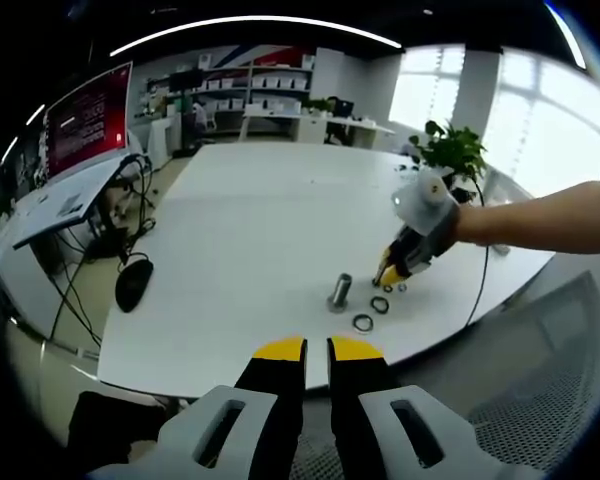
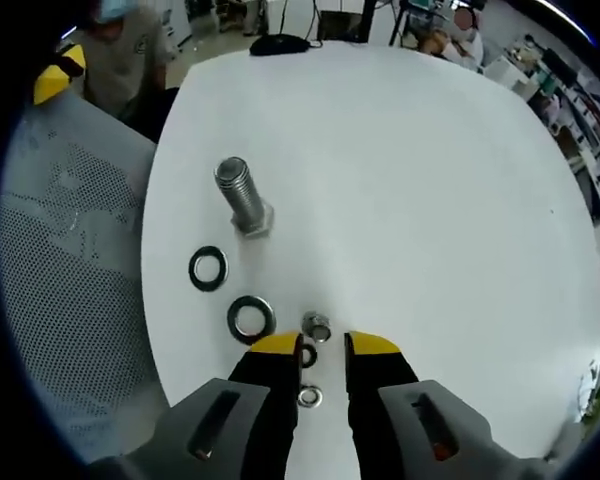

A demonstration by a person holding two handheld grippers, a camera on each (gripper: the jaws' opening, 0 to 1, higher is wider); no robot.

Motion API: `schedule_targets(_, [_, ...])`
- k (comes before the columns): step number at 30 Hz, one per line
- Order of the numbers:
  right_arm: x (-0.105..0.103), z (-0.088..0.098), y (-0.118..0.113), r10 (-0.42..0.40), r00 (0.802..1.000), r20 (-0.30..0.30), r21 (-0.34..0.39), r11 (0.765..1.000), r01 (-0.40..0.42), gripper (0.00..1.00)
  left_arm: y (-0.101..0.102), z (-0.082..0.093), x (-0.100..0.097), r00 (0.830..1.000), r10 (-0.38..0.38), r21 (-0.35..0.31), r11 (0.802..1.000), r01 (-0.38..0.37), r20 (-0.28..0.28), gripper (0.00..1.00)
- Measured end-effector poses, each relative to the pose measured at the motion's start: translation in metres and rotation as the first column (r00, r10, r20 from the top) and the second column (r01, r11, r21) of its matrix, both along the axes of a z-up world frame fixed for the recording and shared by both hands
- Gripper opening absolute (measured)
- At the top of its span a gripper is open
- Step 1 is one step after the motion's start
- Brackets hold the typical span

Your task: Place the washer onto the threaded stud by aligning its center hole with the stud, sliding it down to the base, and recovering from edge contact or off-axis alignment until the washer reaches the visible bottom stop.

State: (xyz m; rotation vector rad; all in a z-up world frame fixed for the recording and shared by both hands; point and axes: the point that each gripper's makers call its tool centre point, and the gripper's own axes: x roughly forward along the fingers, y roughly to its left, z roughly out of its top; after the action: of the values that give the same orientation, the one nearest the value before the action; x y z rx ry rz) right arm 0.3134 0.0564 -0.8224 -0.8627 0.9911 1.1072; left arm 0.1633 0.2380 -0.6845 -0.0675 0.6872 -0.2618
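The threaded stud (image 2: 245, 200) stands upright on its hex base on the white table (image 2: 410, 180); it is bare. Two large dark washers (image 2: 208, 268) (image 2: 251, 318) lie flat beside it. Closer in lie a small nut-like piece (image 2: 317, 325) and two small washers (image 2: 308, 354) (image 2: 310, 397). My right gripper (image 2: 324, 346) hovers over these small pieces, jaws a little apart and holding nothing. The left gripper view shows the stud (image 1: 340, 292), the washers (image 1: 363, 322) and the right gripper (image 1: 392, 268) held by a gloved hand. My left gripper (image 1: 317, 349) is off the table's near edge, jaws close together and empty.
A black mouse (image 1: 133, 283) lies near the table's left edge, with cables hanging by it. A potted plant (image 1: 452, 150) stands at the far right. A grey mesh chair (image 2: 70, 260) is beside the table edge. A person stands behind the chair (image 2: 130, 50).
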Motion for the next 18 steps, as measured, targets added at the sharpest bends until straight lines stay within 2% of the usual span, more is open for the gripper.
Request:
schedule_targets(4, [-0.001,0.005,-0.004,-0.004,1.000,0.003,0.033,0.999,0.004,0.18,0.000,0.000,0.000,1.000,0.000,0.000,1.000,0.000,0.002,0.05])
schedule_targets(7, [0.002,0.013,-0.001,0.041,0.997,0.059,0.093,0.995,-0.046,0.18,0.000,0.000,0.000,1.000,0.000,0.000,1.000,0.000,0.002,0.05])
schedule_targets(13, [-0.007,0.020,-0.009,0.021,0.999,0.044,0.123,0.992,-0.027,0.18,0.000,0.001,0.001,1.000,0.000,-0.001,1.000,0.000,0.005,0.05])
schedule_targets(18, [-0.010,0.016,-0.020,0.017,0.999,0.038,0.111,0.994,-0.021,0.18,0.000,0.001,0.000,1.000,-0.001,-0.001,1.000,0.001,0.003,0.05])
